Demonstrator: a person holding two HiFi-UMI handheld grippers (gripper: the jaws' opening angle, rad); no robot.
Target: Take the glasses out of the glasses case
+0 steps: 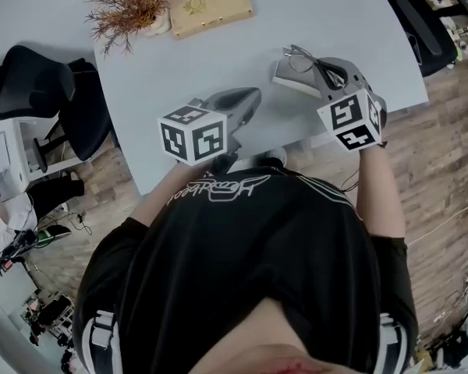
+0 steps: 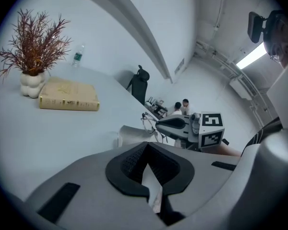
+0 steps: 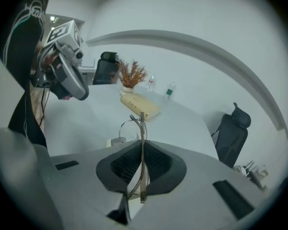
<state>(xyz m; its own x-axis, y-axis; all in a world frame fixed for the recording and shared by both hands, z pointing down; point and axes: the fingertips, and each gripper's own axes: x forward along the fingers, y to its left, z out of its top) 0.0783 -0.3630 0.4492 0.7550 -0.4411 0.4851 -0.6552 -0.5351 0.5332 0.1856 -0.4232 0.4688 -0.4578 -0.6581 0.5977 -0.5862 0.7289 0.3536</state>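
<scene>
My right gripper (image 1: pixel 323 70) (image 3: pixel 141 143) is shut on thin metal-framed glasses (image 1: pixel 303 56) (image 3: pixel 140 128). It holds them edge-on by the frame, just above the pale glasses case (image 1: pixel 288 79) (image 3: pixel 114 141) near the table's front right edge. In the left gripper view the glasses (image 2: pixel 150 123) hang over the open case (image 2: pixel 132 135) in front of the right gripper (image 2: pixel 169 124). My left gripper (image 1: pixel 252 97) (image 2: pixel 146 145) is left of the case and apart from it. Its jaws are together with nothing between them.
A tan book (image 1: pixel 209 5) (image 2: pixel 68 100) (image 3: pixel 140 107) and a white vase of dried reddish twigs (image 1: pixel 129 6) (image 2: pixel 32 83) (image 3: pixel 130 76) stand at the far side of the grey table (image 1: pixel 218 53). Two bottles (image 3: pixel 170 90) stand behind them. Black office chairs (image 1: pixel 39 84) (image 3: pixel 233 131) flank the table.
</scene>
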